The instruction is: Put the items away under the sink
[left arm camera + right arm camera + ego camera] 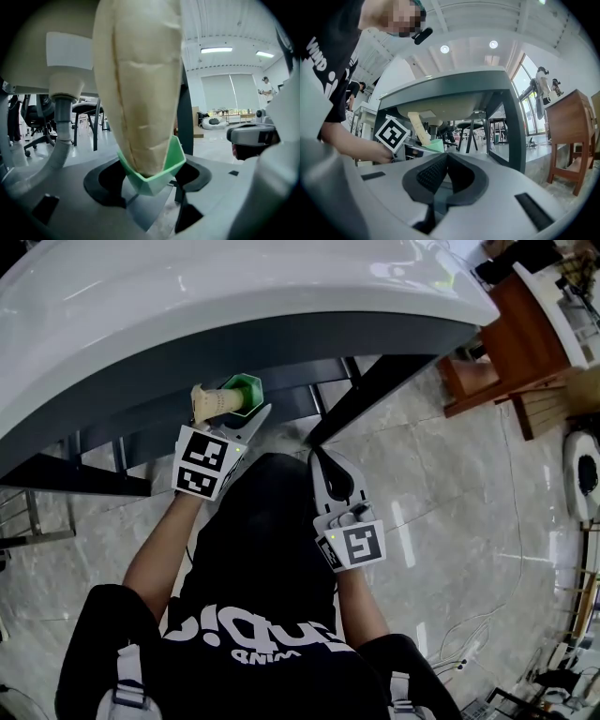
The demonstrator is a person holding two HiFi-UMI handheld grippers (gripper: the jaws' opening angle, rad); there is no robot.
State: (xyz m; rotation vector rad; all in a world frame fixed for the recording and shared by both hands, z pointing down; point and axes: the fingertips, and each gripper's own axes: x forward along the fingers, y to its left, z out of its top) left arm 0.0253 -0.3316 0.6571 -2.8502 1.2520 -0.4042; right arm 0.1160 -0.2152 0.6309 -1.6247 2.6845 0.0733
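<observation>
My left gripper (pixel 246 414) is shut on a green faceted cup (pixel 247 389) with a cream tapered piece (pixel 214 400) standing in it, held at the front edge of the white sink (pixel 234 296). In the left gripper view the cup (pixel 157 176) sits between the jaws and the cream piece (pixel 138 84) fills the middle, with the basin underside (pixel 33 61) and grey drain hose (pixel 58 143) to the left. My right gripper (pixel 321 461) is shut and empty, lower and to the right over the floor. From the right gripper (pixel 446 158) I see the cup (pixel 433 145) under the sink.
Black metal legs (pixel 375 390) carry the sink. A brown wooden stand (pixel 506 352) is on the marble floor to the right. Cables (pixel 469 652) lie at the lower right. Office chairs (pixel 28 122) stand beyond the sink.
</observation>
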